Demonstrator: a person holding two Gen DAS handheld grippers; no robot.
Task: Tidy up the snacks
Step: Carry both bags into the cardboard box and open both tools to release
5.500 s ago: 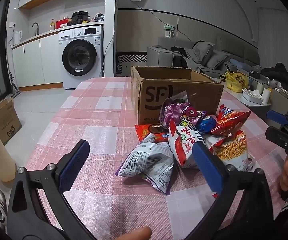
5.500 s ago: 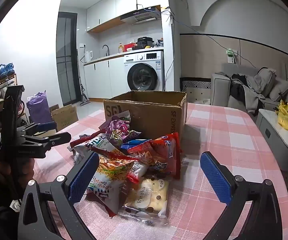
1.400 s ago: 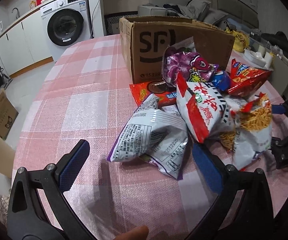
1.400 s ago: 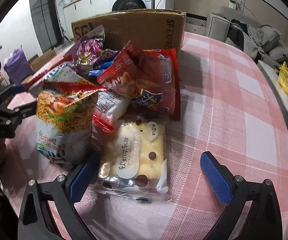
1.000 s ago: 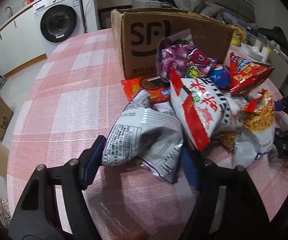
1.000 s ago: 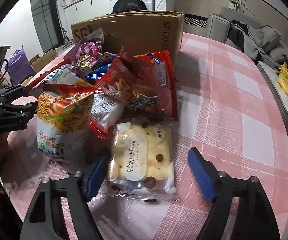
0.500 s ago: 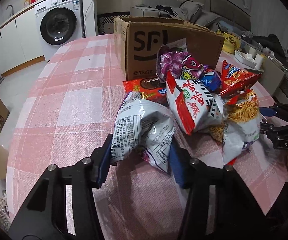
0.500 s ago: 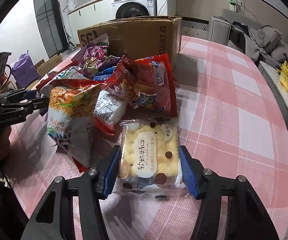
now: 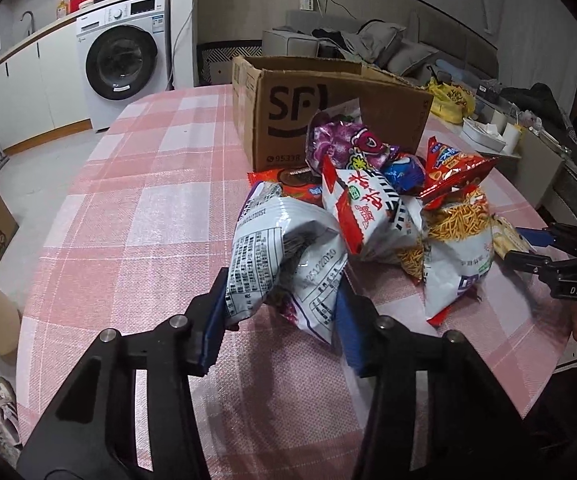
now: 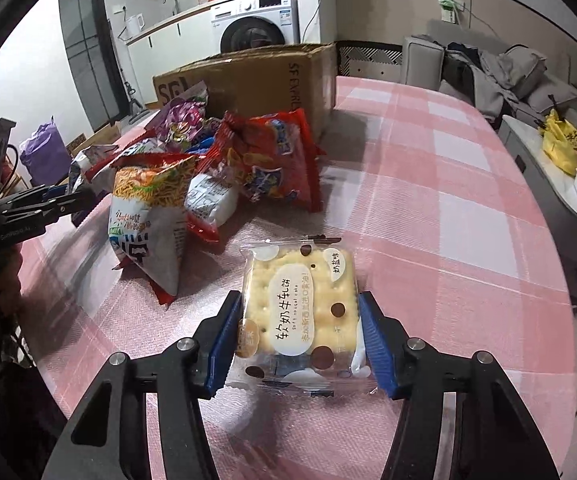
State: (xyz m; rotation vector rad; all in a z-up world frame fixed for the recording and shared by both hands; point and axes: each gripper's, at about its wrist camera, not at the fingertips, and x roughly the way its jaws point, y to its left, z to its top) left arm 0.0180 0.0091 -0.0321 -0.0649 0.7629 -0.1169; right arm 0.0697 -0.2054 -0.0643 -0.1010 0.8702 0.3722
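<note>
The left gripper (image 9: 280, 316) pinches the silver chip bag (image 9: 284, 256), its printed back showing "222010", long axis running toward 12 o'clock. At 1 o'clock stands the open cardboard box (image 9: 288, 120) marked "SF" and "95338"; its inside is hidden. The snack pile (image 9: 400, 208) lies between. The right gripper (image 10: 298, 340) clamps the cracker pack (image 10: 300, 312), labelled "soft nougat cake", pointing to 12 o'clock above the pink checked tablecloth (image 10: 448, 220).
</note>
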